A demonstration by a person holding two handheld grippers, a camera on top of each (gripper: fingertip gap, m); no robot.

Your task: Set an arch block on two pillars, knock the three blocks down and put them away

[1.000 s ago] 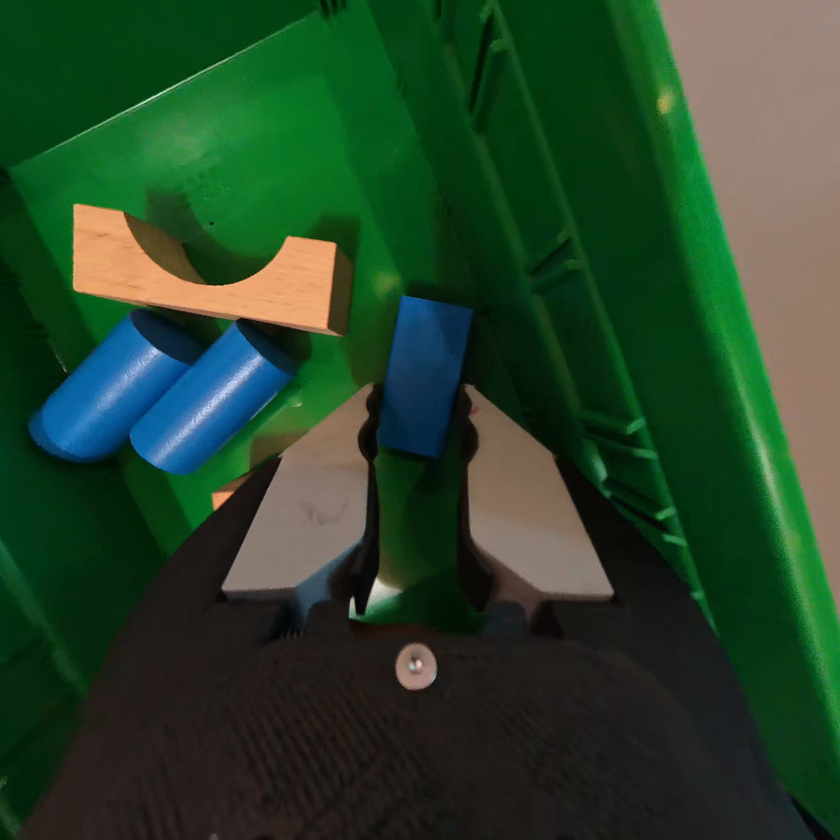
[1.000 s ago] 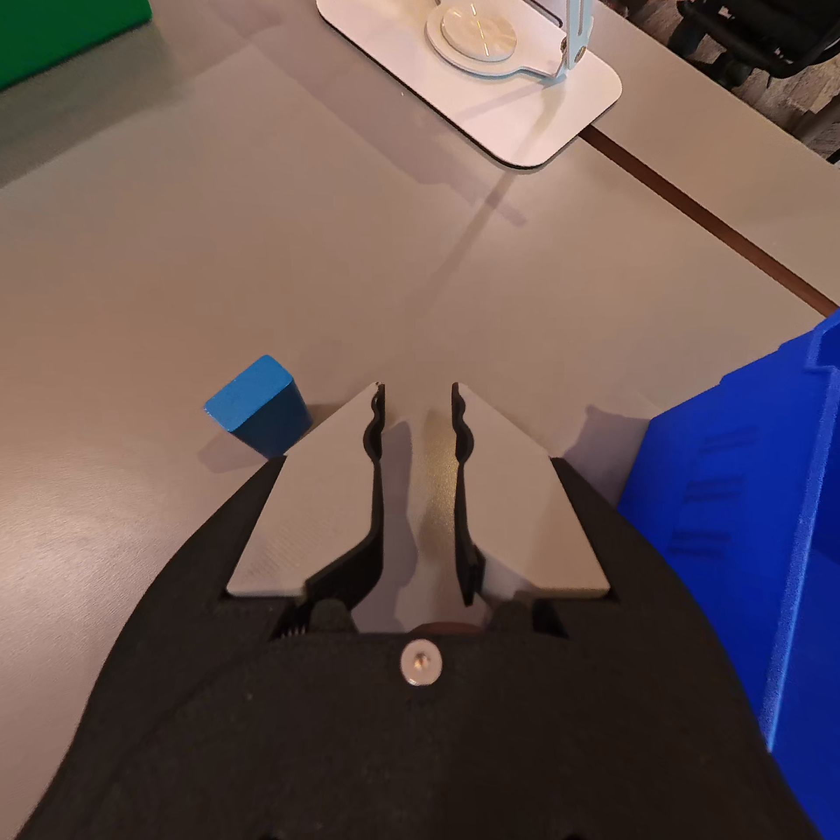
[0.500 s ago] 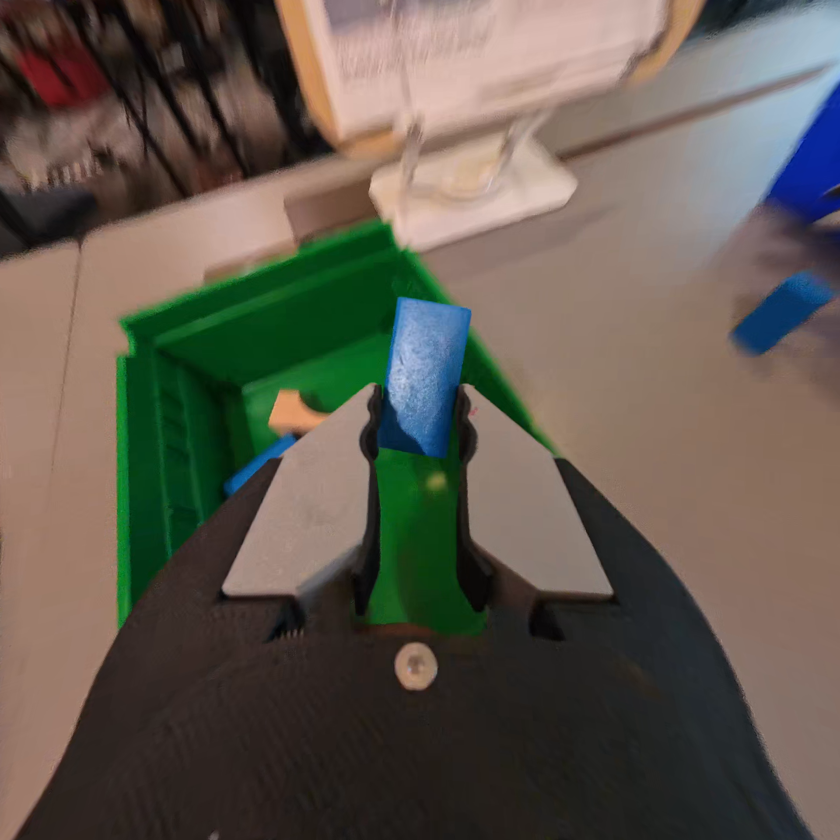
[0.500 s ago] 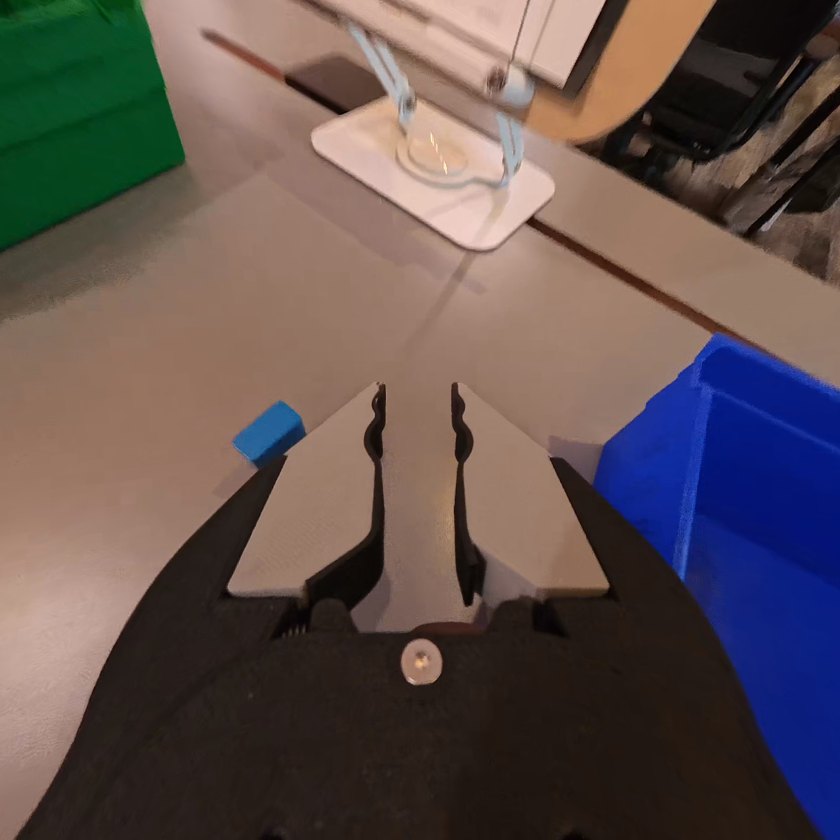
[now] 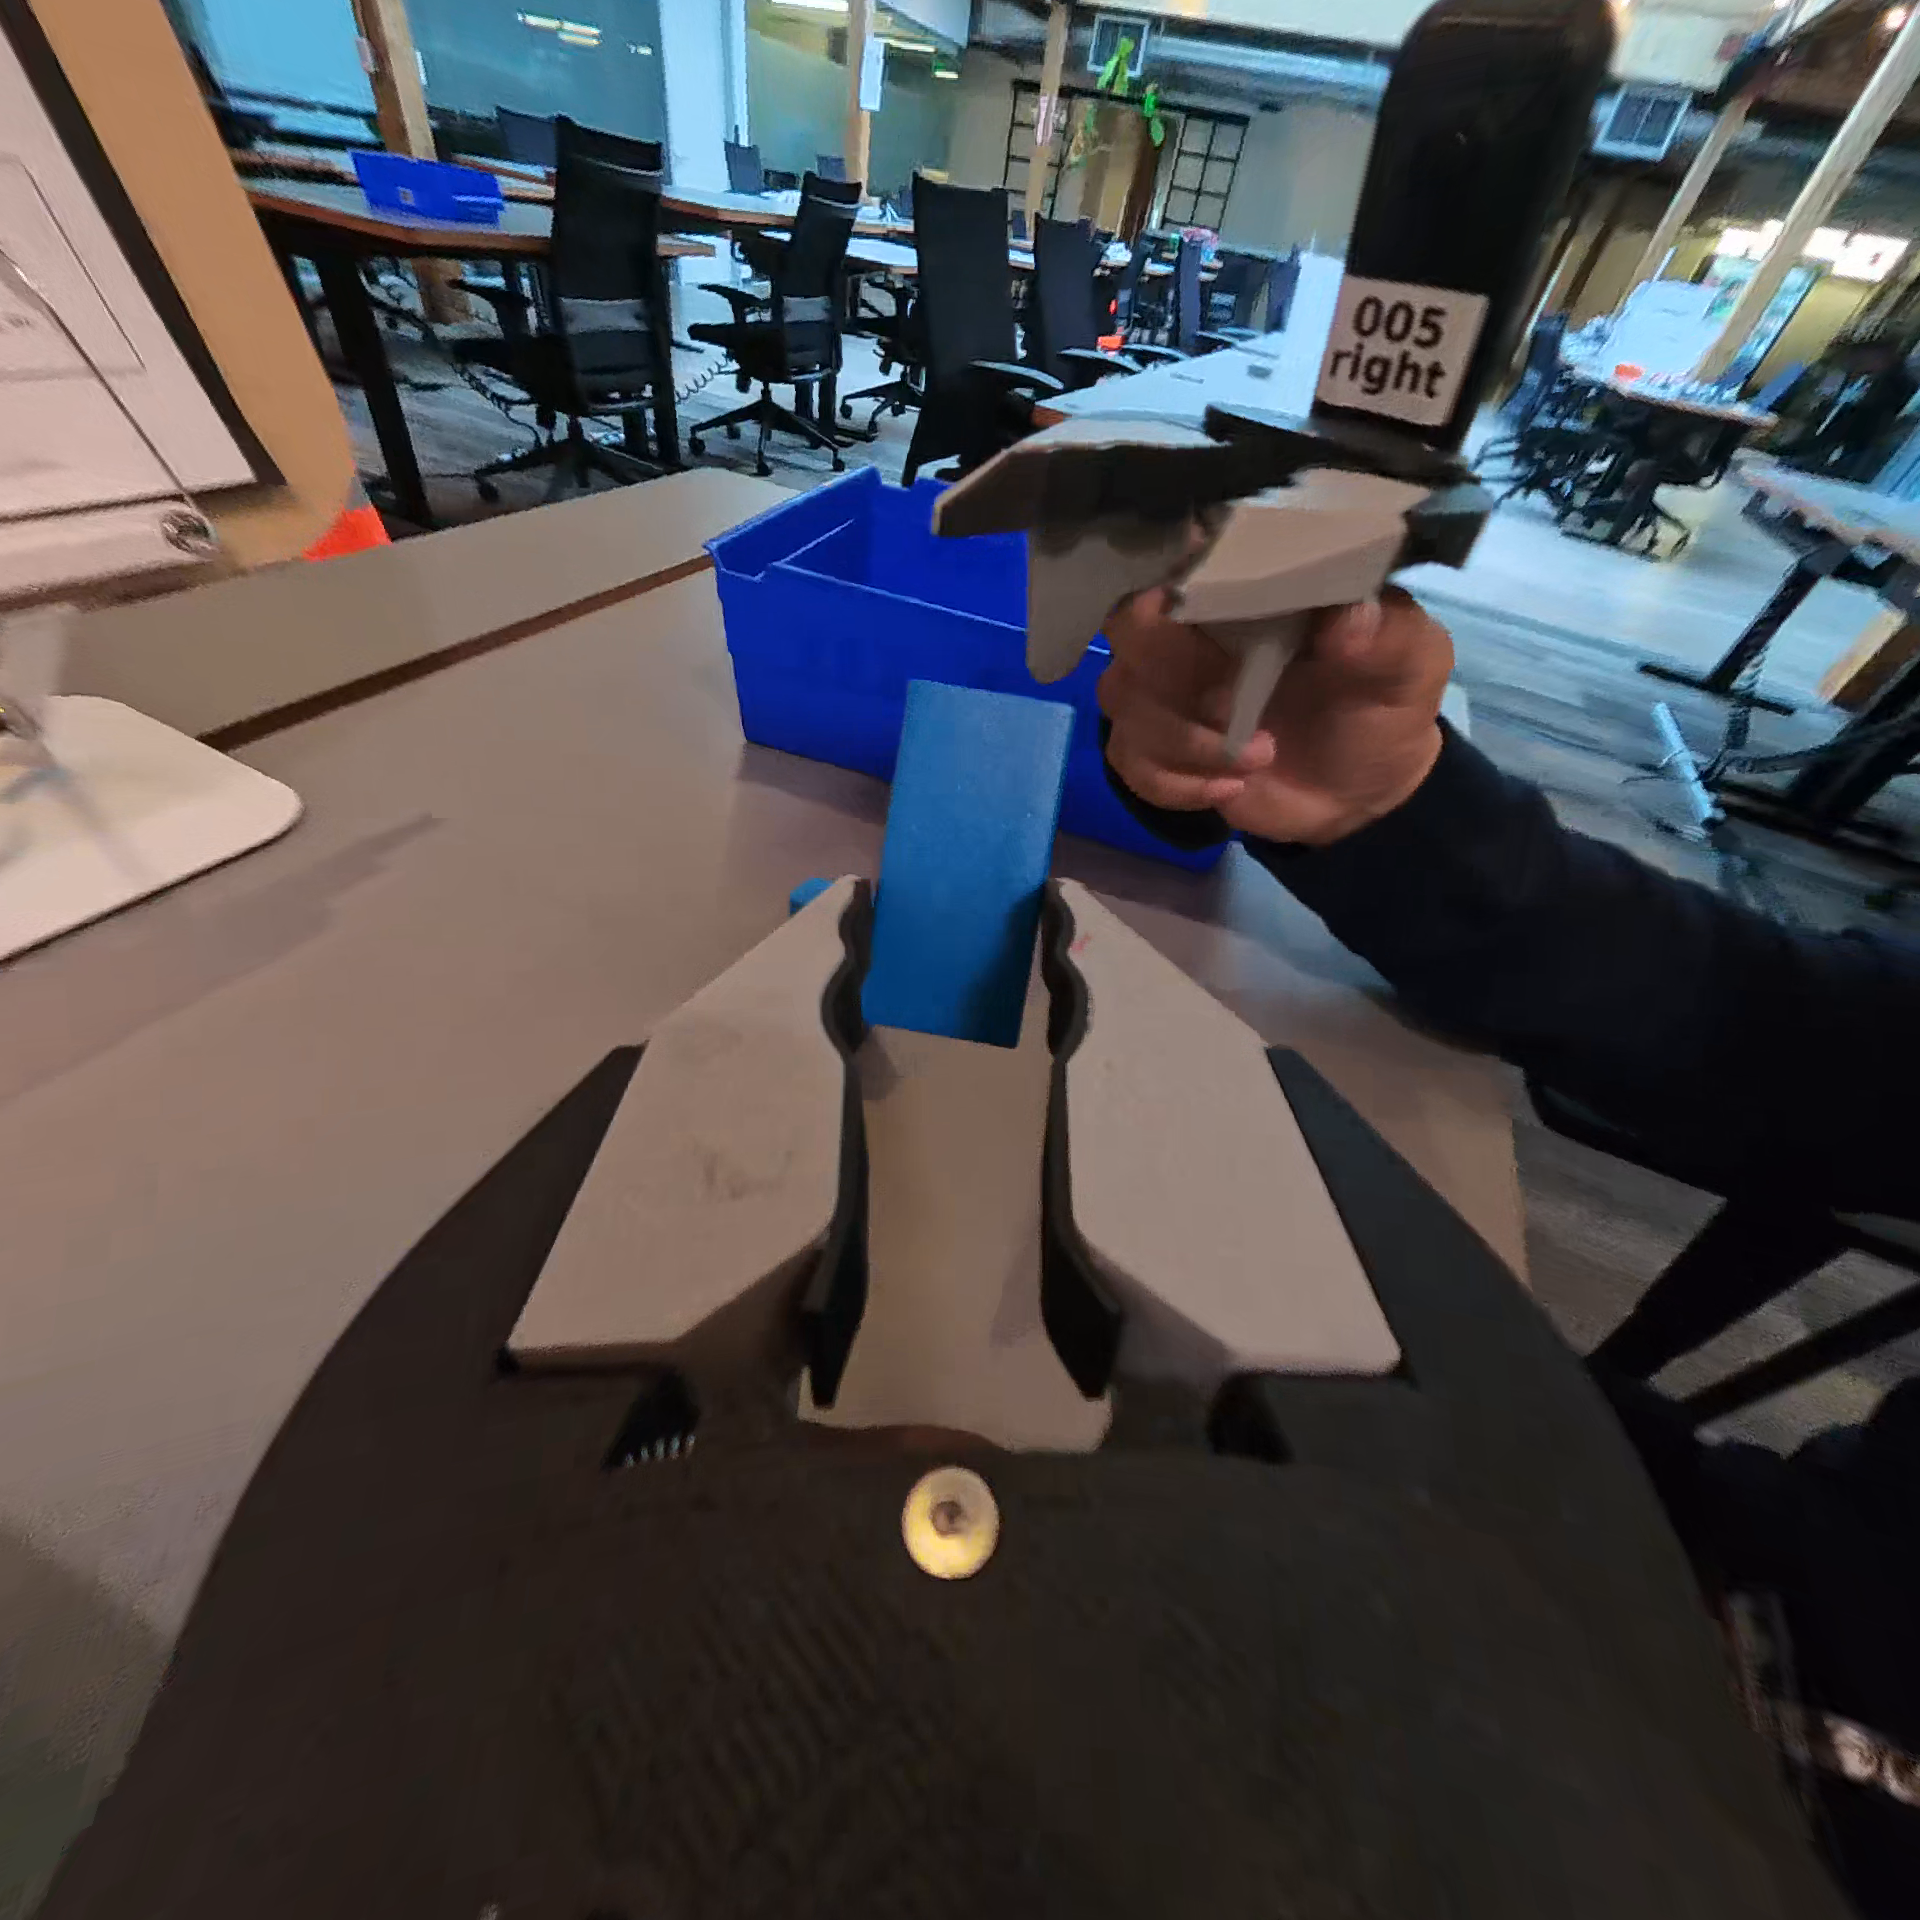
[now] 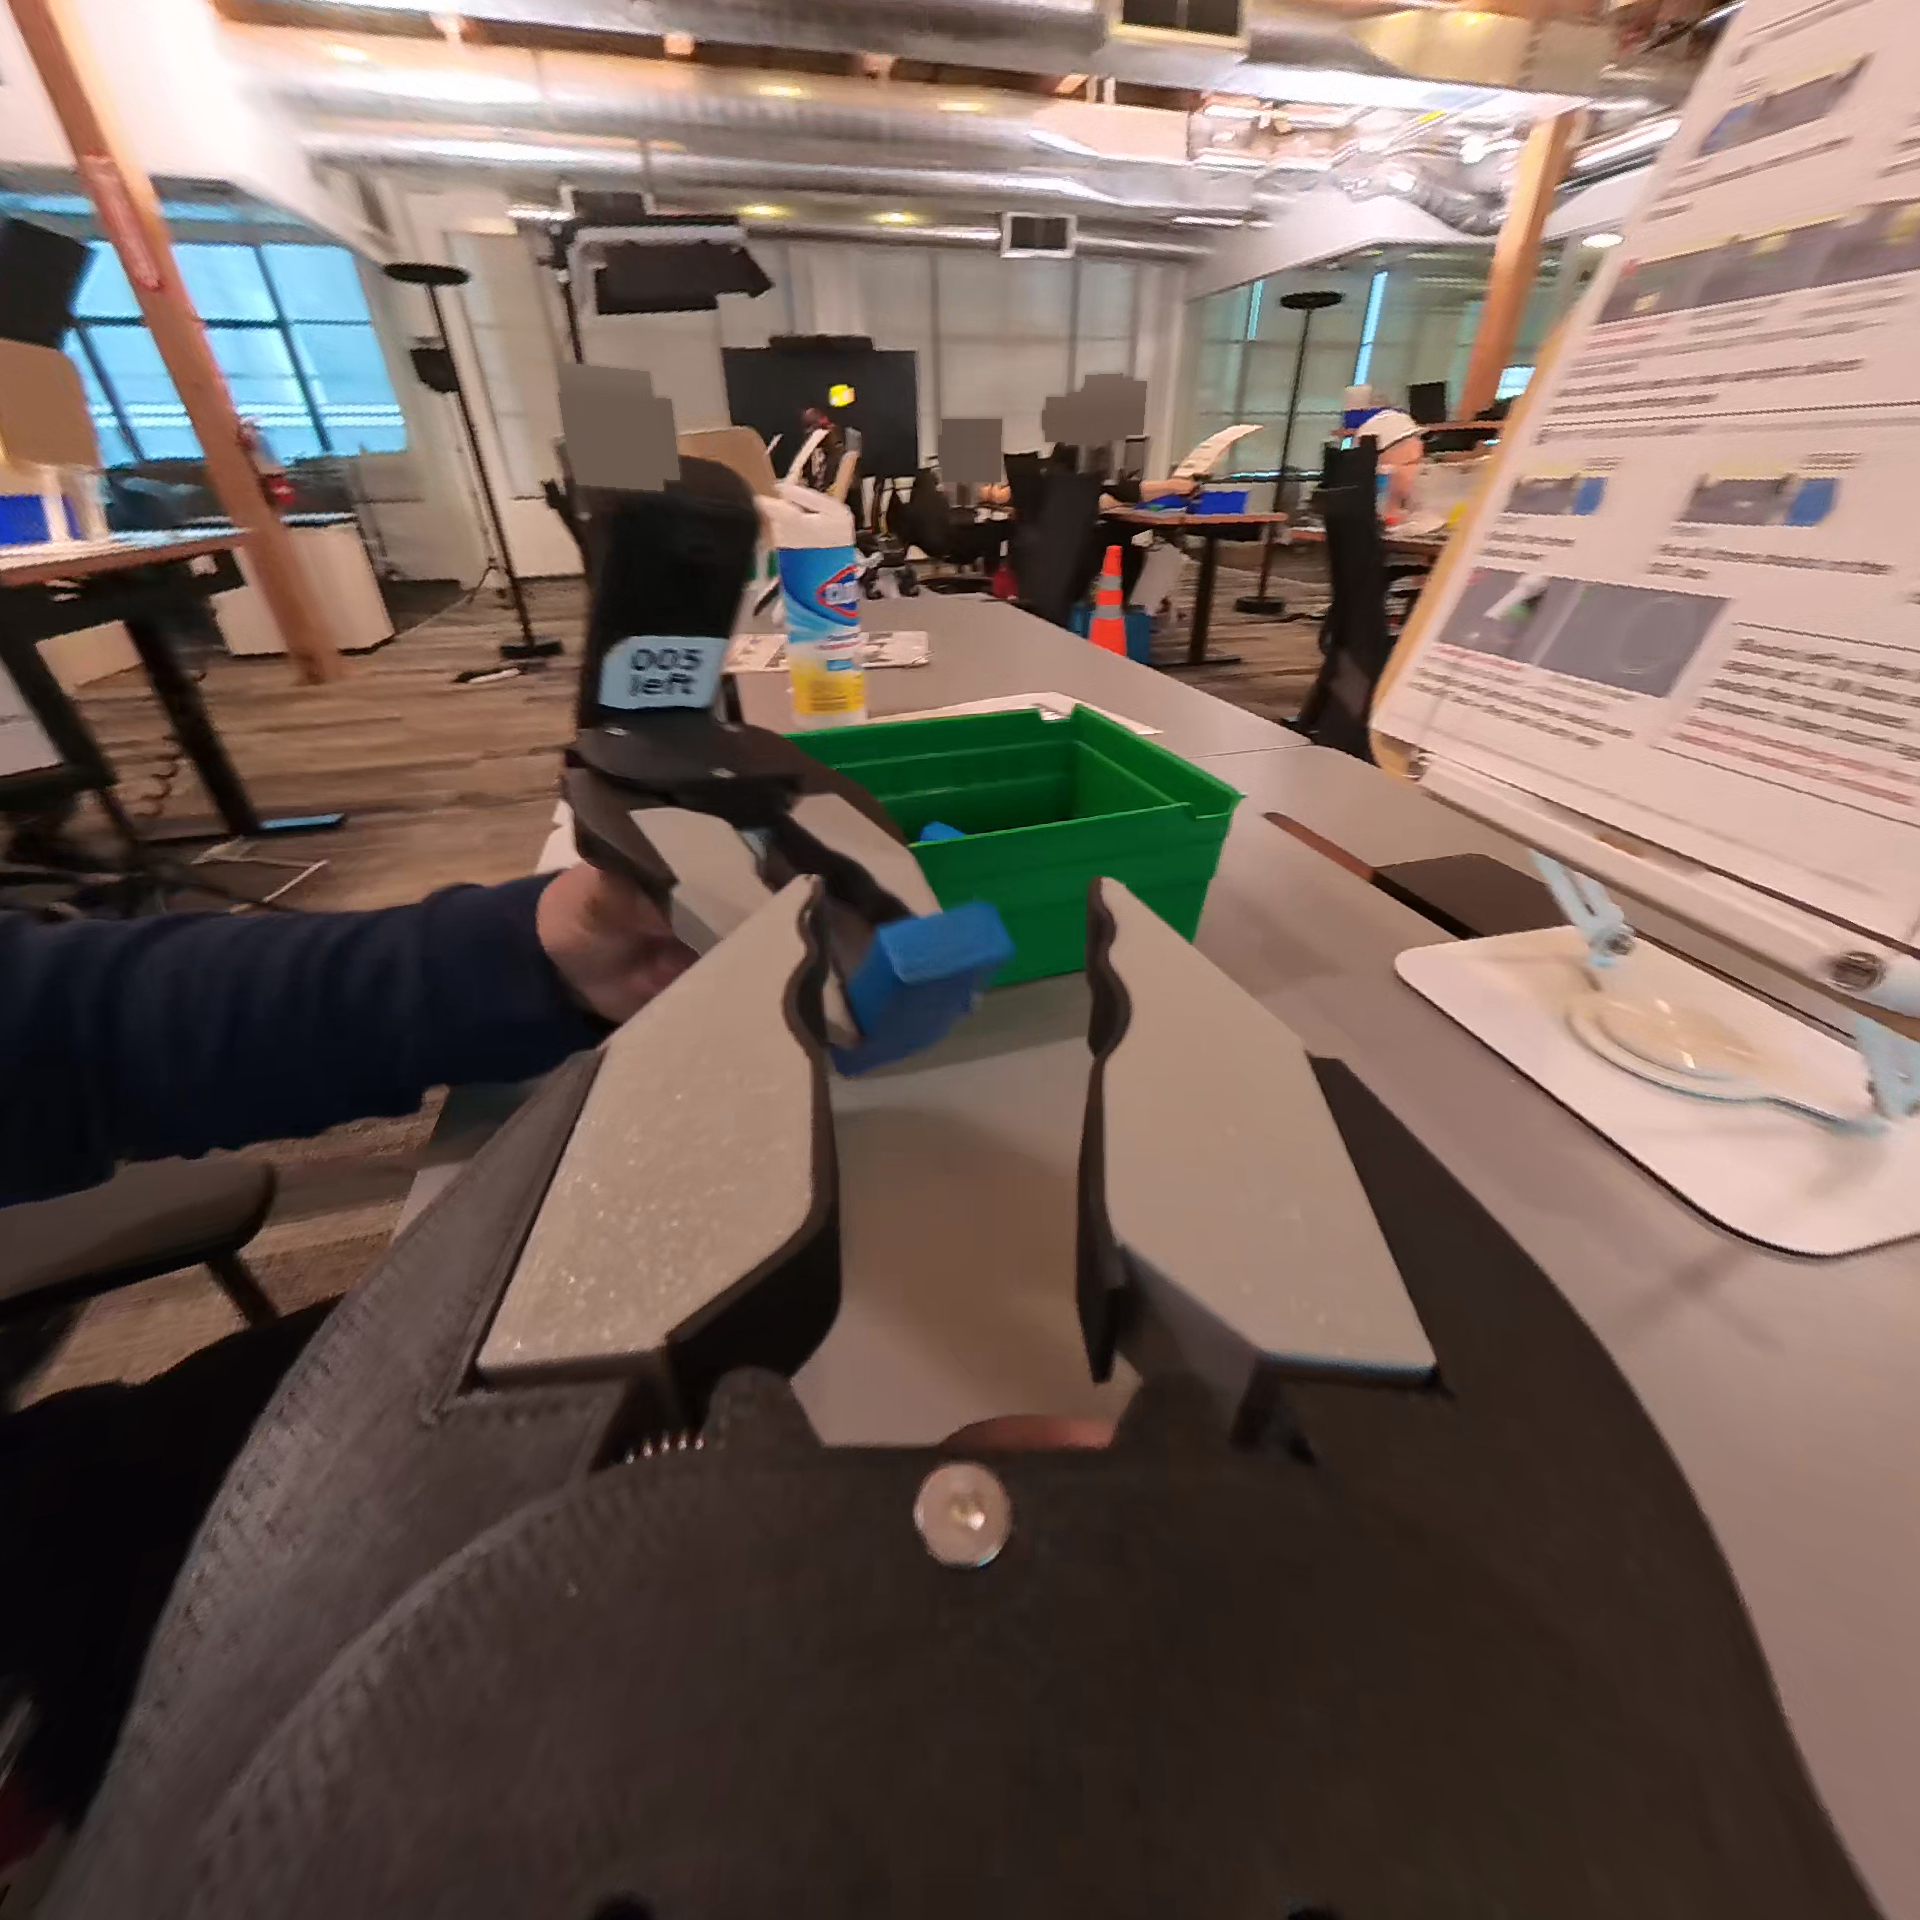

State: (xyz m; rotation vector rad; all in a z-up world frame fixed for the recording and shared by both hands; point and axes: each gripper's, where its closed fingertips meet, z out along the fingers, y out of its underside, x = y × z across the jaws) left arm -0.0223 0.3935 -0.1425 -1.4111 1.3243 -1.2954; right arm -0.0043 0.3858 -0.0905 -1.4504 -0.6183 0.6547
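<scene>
My left gripper [image 5: 951, 914] is shut on a blue rectangular block [image 5: 966, 862] and holds it above the grey table [image 5: 364, 987]. A small blue block [image 5: 810, 891] peeks out on the table beside my left fingertip. My right gripper [image 6: 951, 925] is open and empty, raised above the table. It also shows in the left wrist view [image 5: 1039, 561], held by a hand in front of the blue bin [image 5: 852, 644]. In the right wrist view my left gripper [image 6: 873, 945] holds the blue block [image 6: 925, 971] in front of the green bin [image 6: 1060, 821].
A blue piece [image 6: 940, 831] shows inside the green bin. A sign stand with a white base [image 6: 1683, 1122] stands on the table at the right. A spray bottle [image 6: 821, 623] stands behind the green bin. Office chairs and desks fill the background.
My left gripper came up out of the green bin with the blue block and swung round over the table. My right gripper rose, turned towards the left one and opened wider.
</scene>
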